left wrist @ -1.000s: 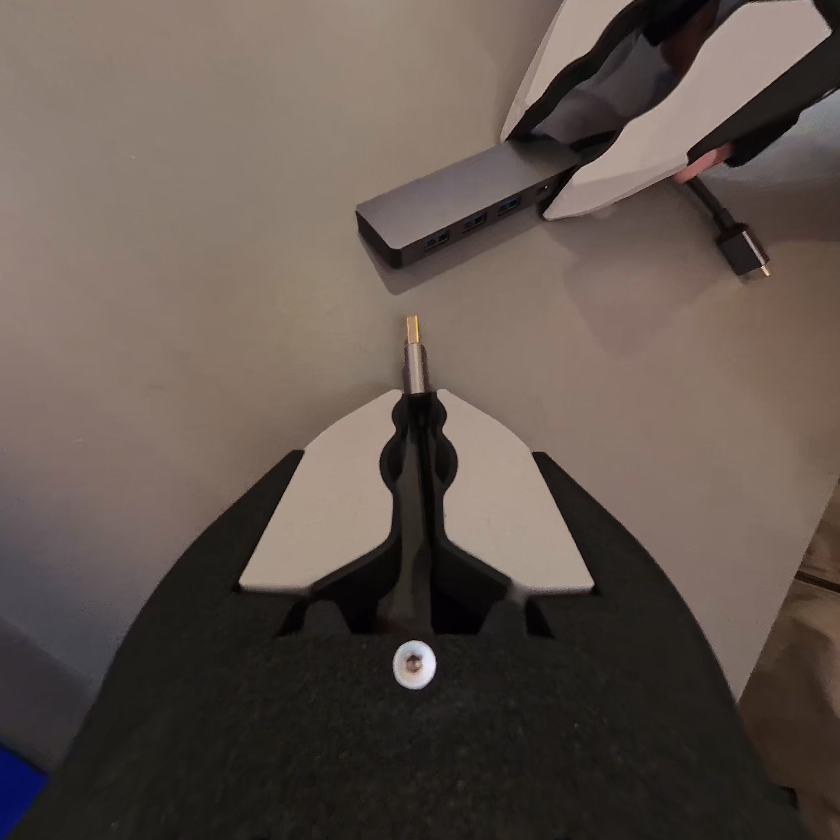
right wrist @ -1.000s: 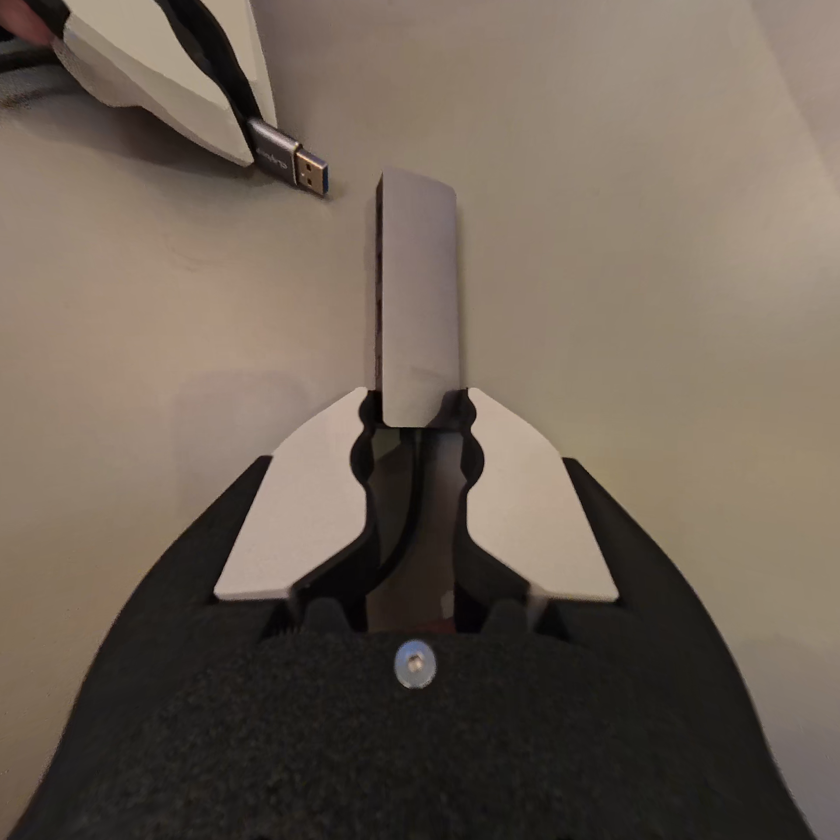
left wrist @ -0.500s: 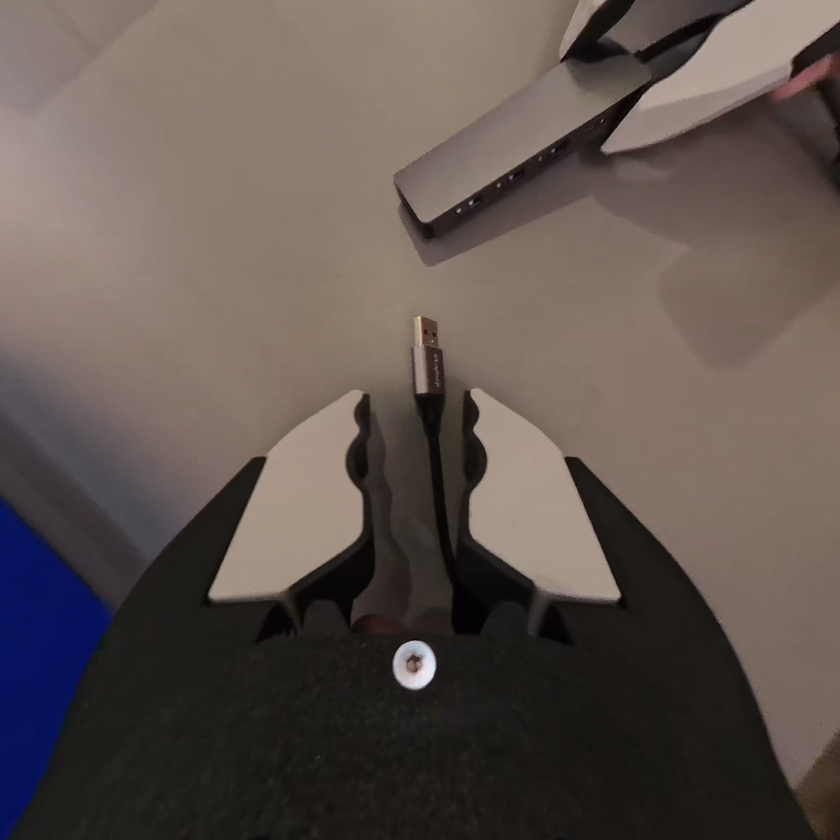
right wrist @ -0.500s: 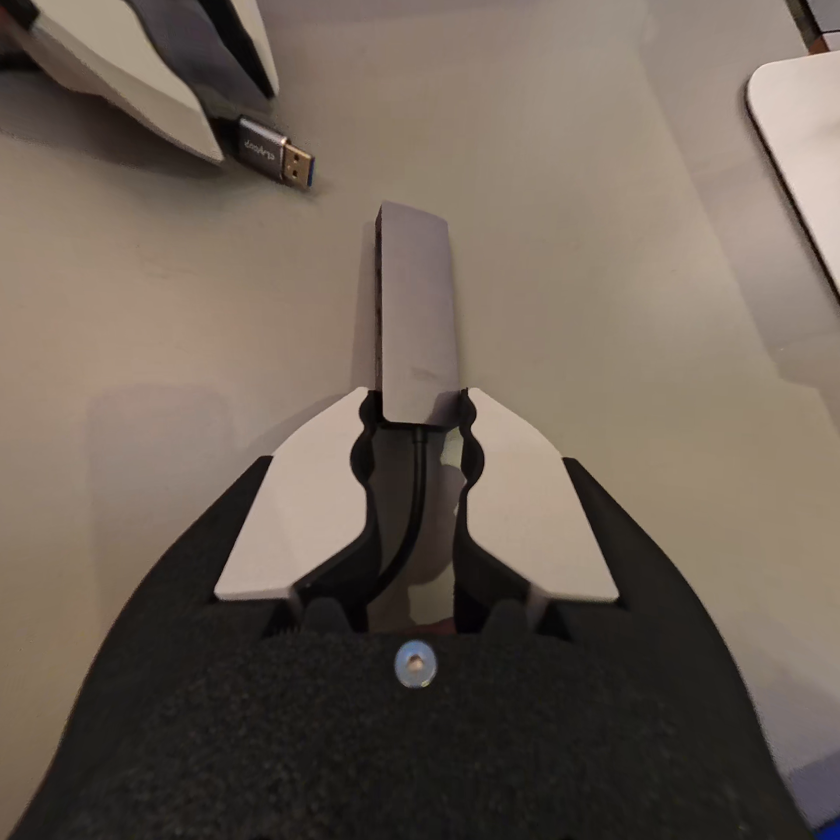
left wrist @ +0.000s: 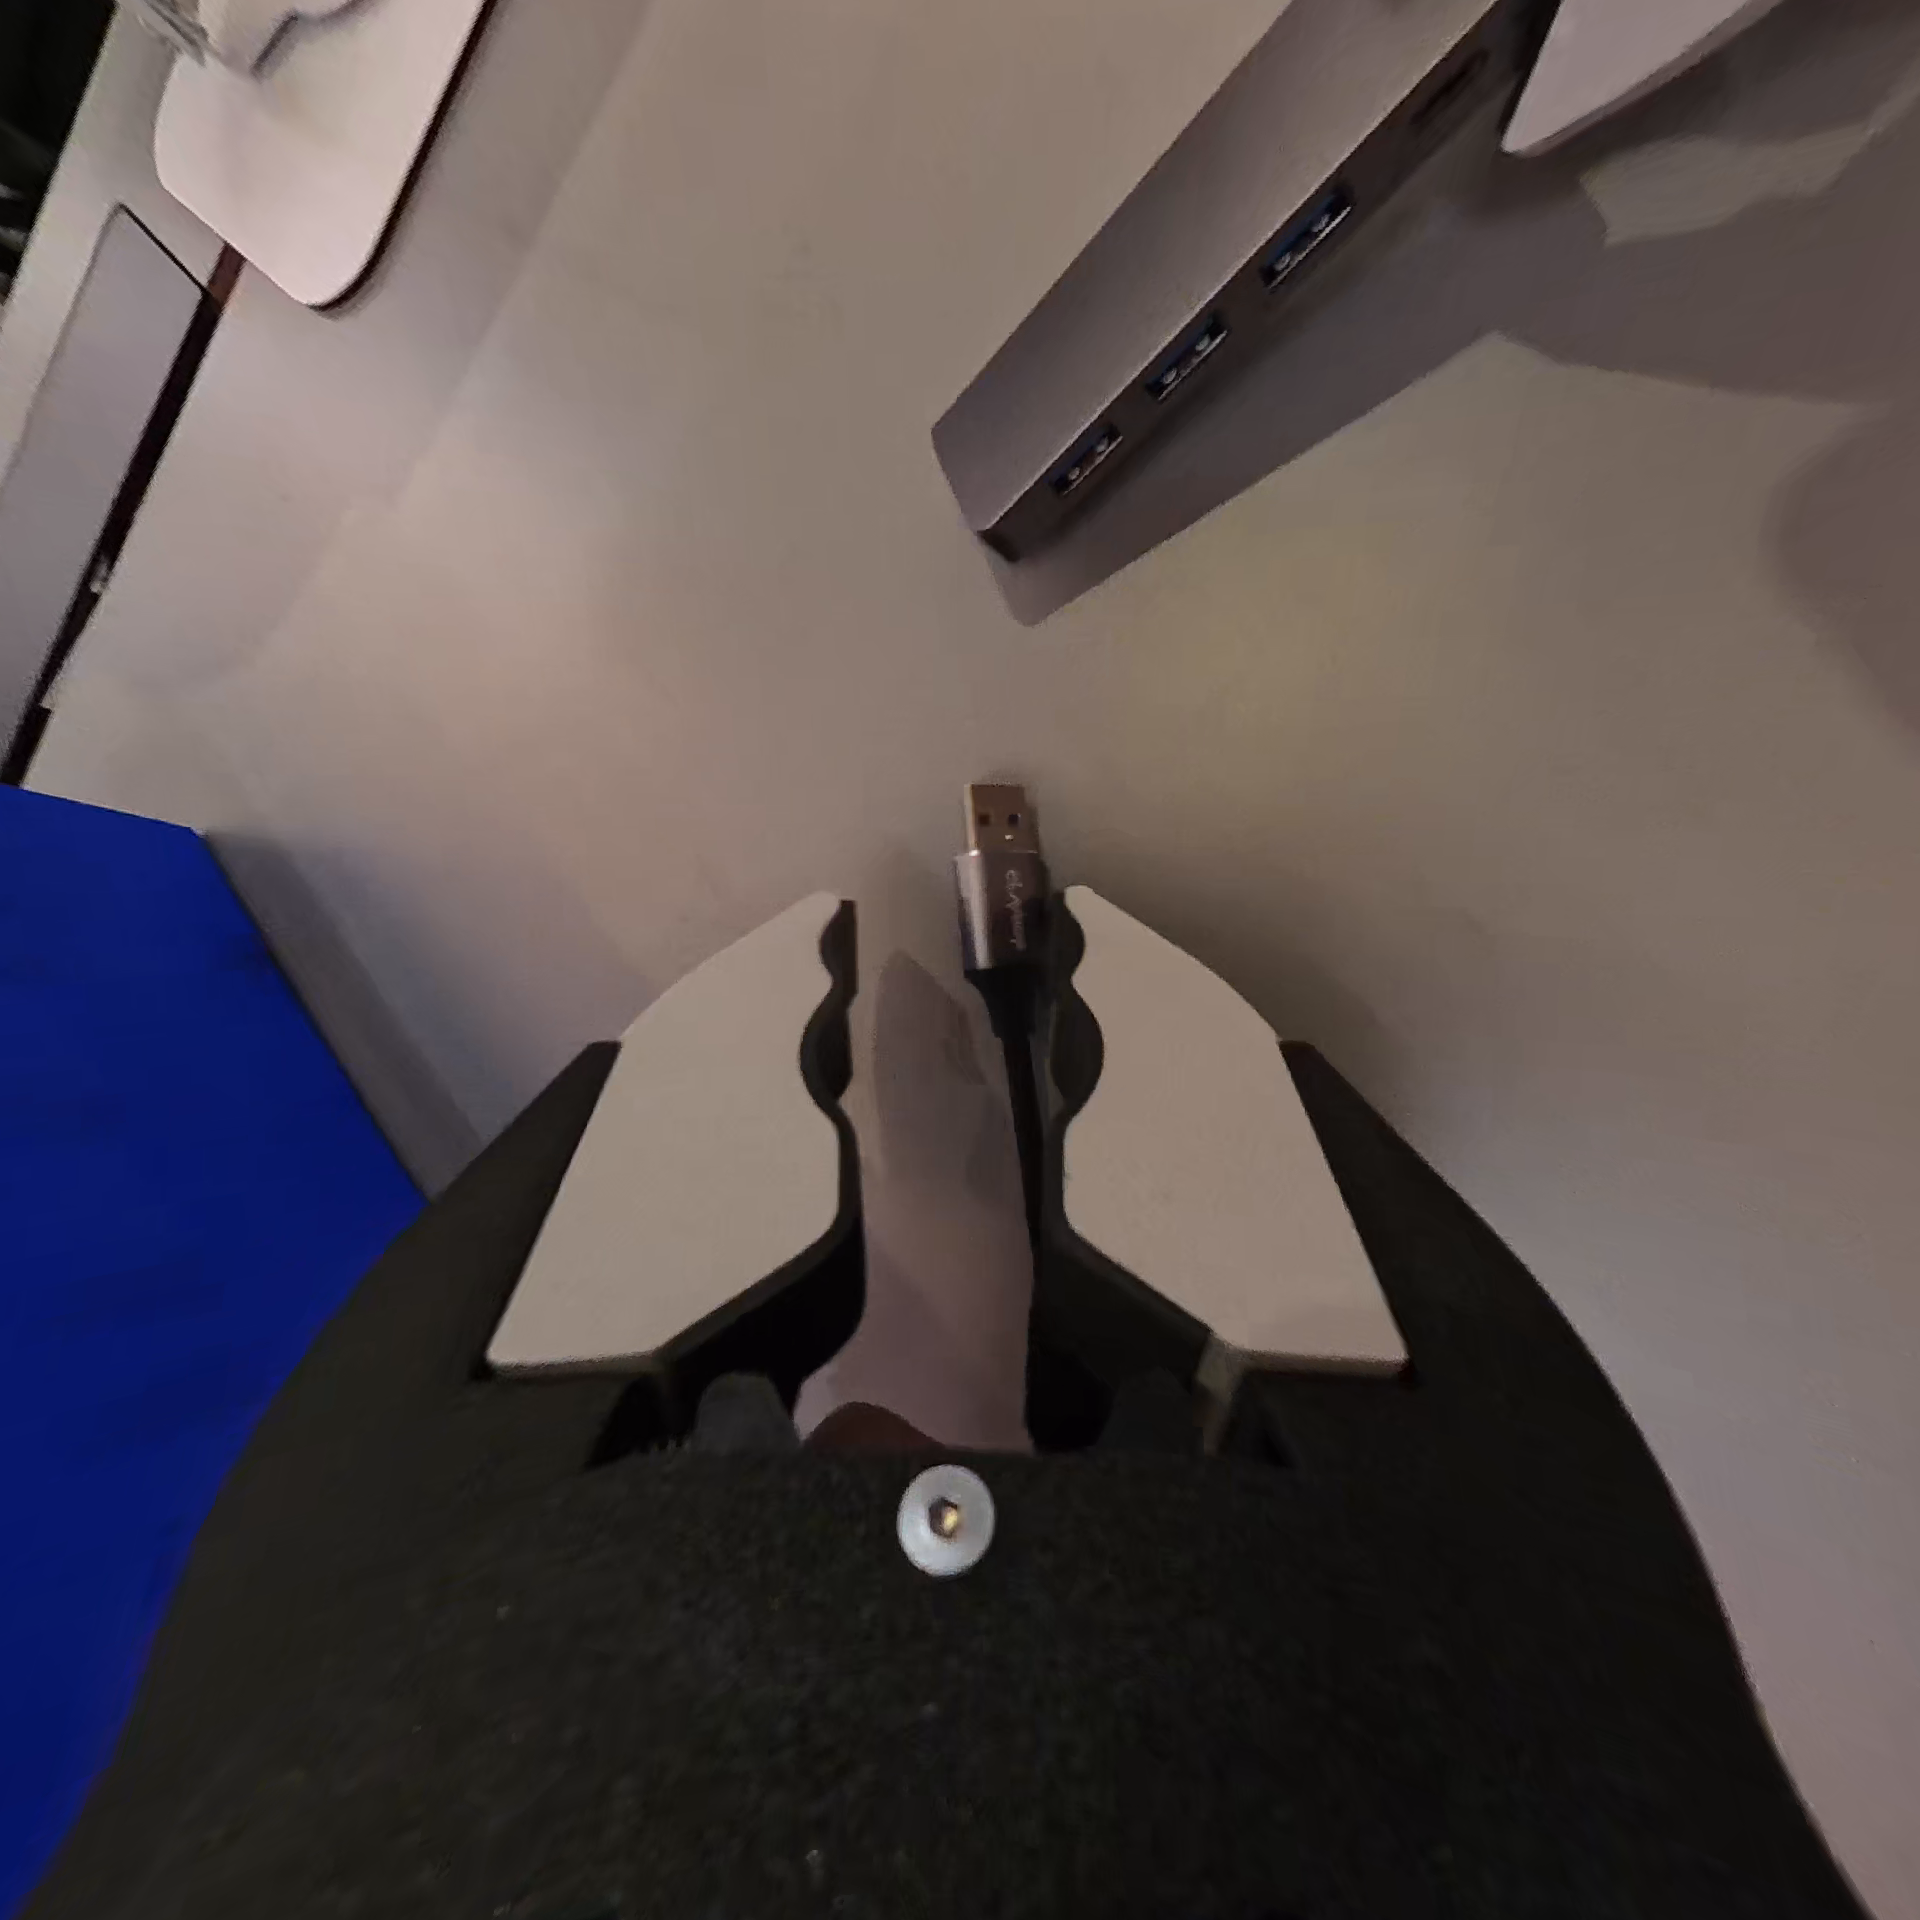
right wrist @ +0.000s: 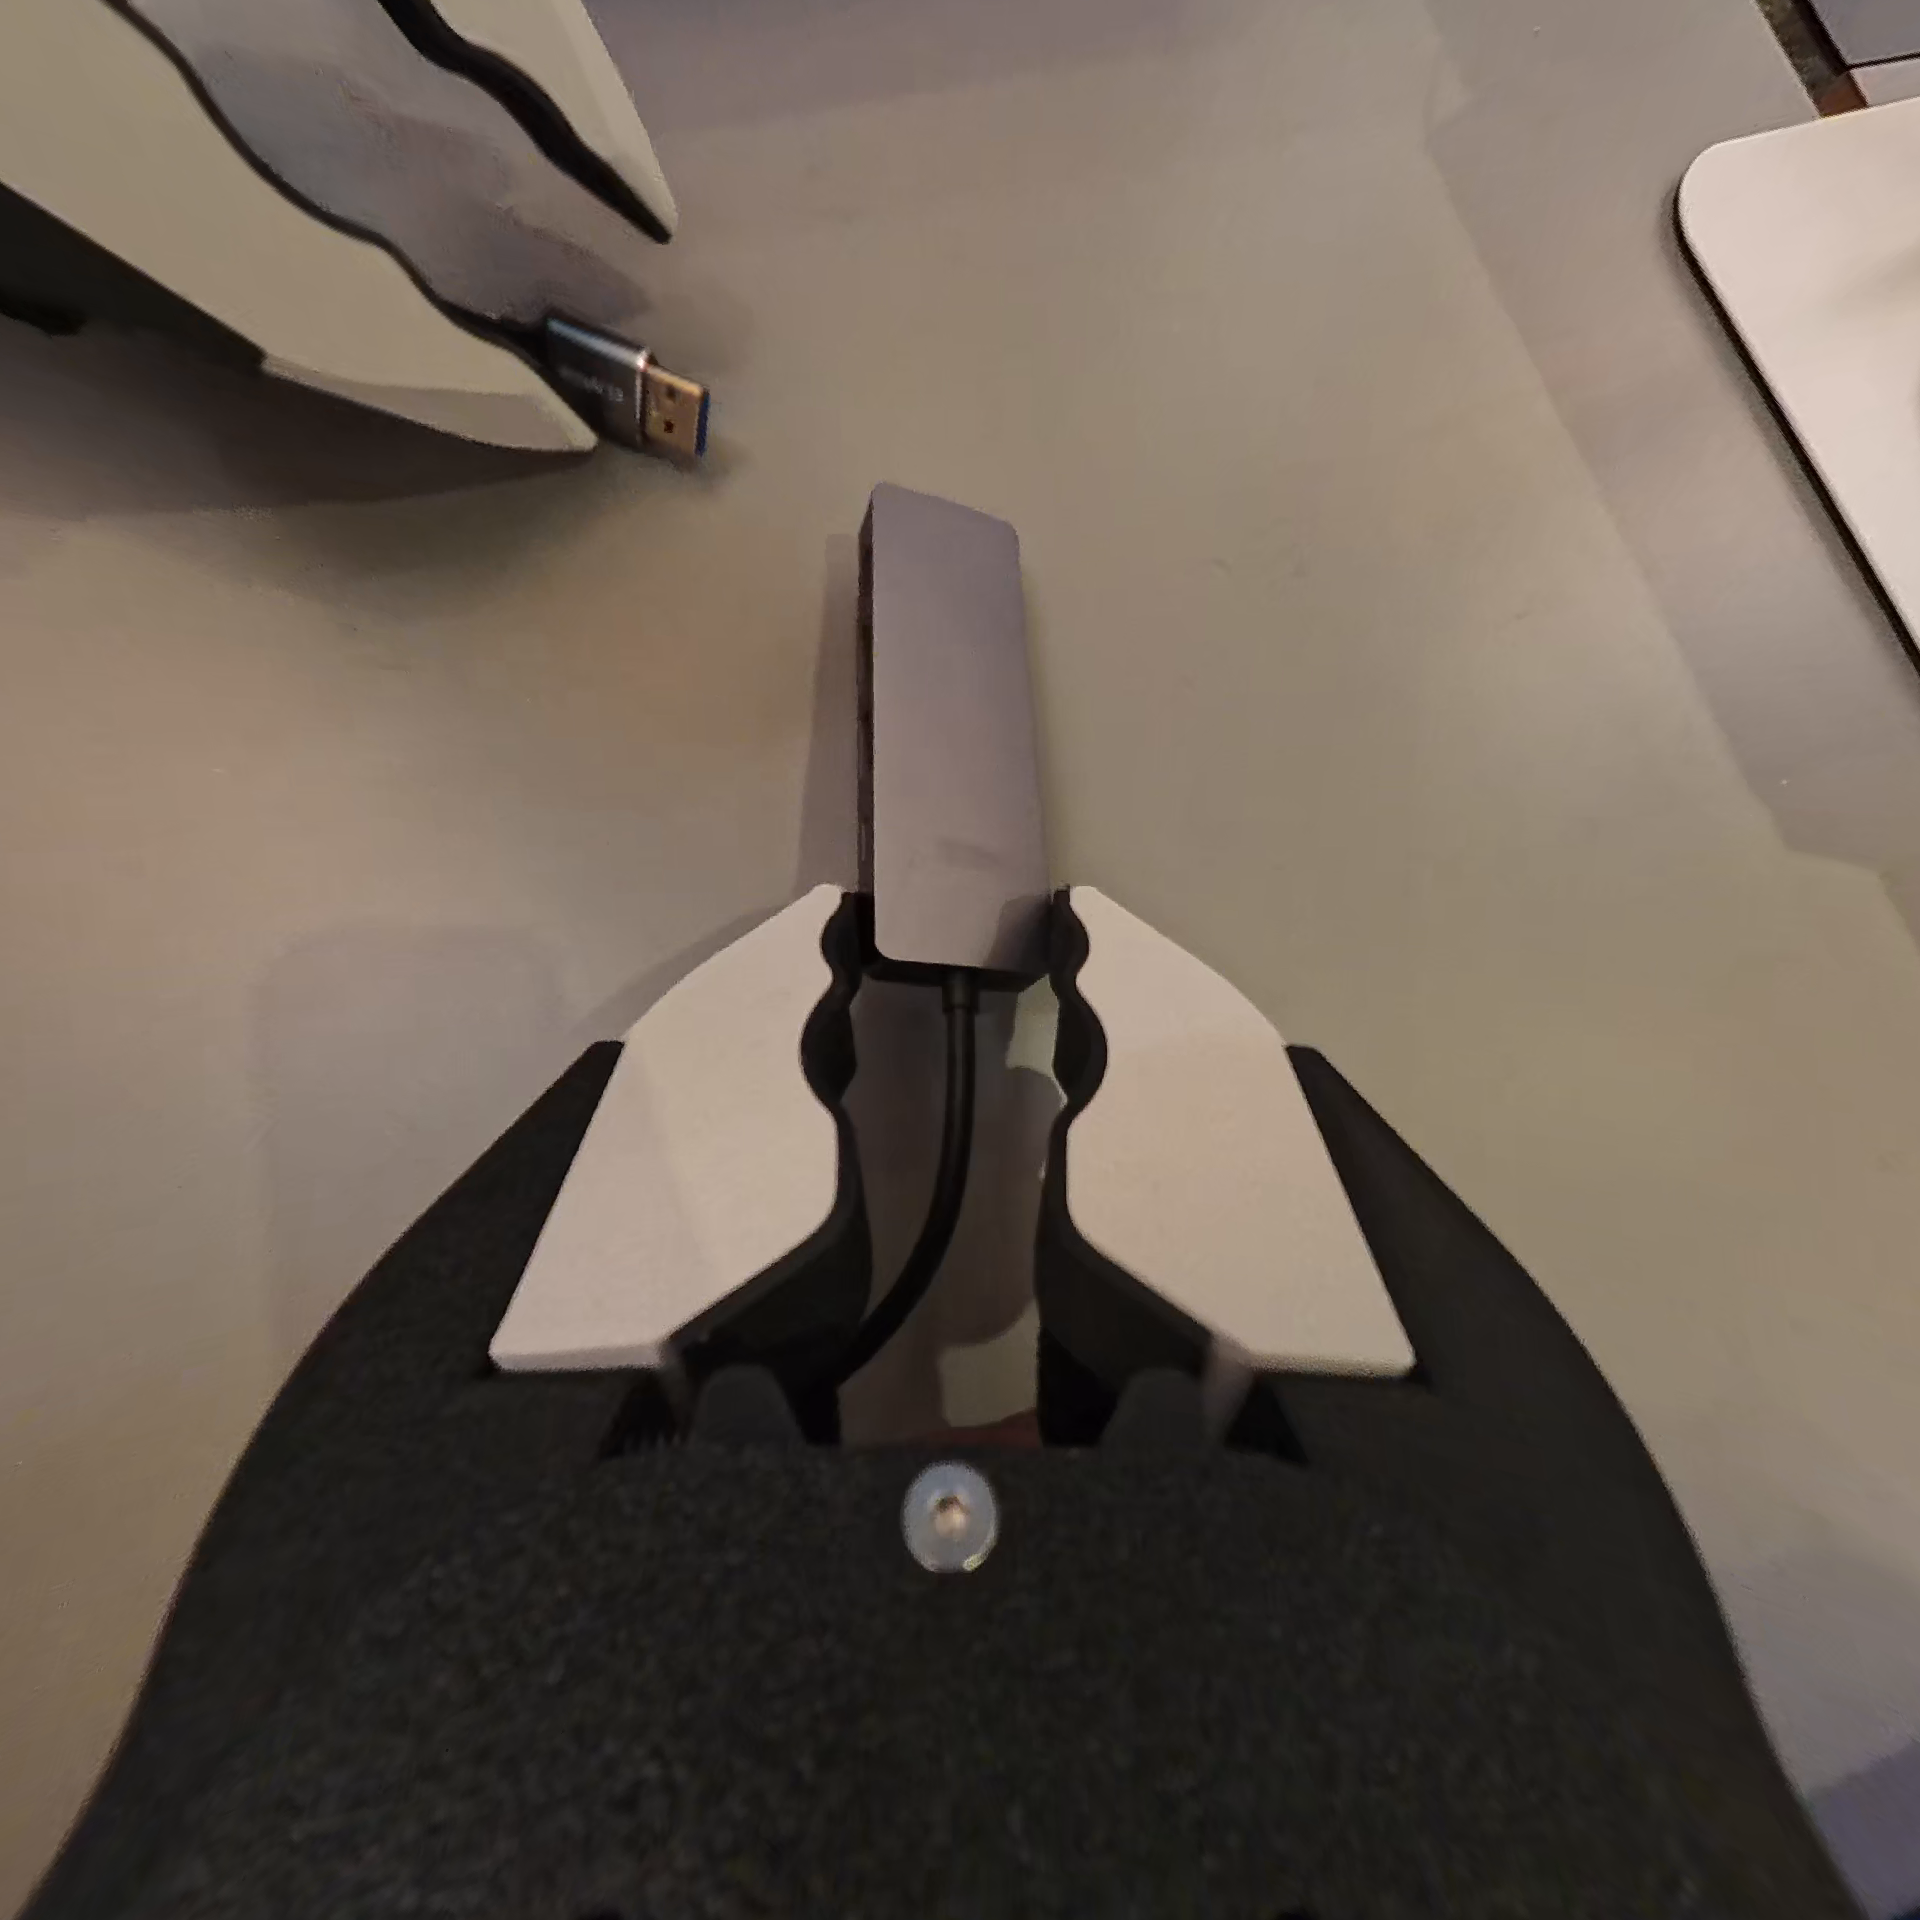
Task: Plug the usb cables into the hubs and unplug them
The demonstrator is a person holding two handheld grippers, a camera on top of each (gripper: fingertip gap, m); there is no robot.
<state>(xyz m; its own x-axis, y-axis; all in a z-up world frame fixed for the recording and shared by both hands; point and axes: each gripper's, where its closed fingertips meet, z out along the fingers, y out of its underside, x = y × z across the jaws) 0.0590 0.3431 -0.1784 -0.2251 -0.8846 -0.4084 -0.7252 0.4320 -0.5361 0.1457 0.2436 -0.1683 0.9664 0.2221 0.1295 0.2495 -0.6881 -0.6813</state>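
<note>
Taking the grey hub (left wrist: 1226, 281) as the landmark and working from the left: far to its left, at the table's (left wrist: 623, 623) edge, is a blue surface (left wrist: 125, 1091), and up in the far left corner lies a pale flat pad with rounded corners (left wrist: 301, 156).

Nearer the hub's left is the left gripper (left wrist: 958, 914), its jaws released and standing apart. The USB cable (left wrist: 1023, 1091) runs between them, close against the right-hand finger and not pinched. Its plug (left wrist: 997, 883) lies on the table just past the fingertips, the metal tip aimed towards the hub but well short of it, not inserted. The plug's dark sleeve carries small pale lettering, which is a brand mark of some kind.

The hub lies flat on the table, its long side showing three blue-lined ports, all of them free. No marking is legible on its top.

At the hub's right end is the right gripper (right wrist: 956, 914), jaws clenched on the sides of that end. The hub's own black lead (right wrist: 935, 1195) comes out there and curves back between the fingers. To the hub's right, the pale pad (right wrist: 1849, 364) shows again at the picture's edge.
</note>
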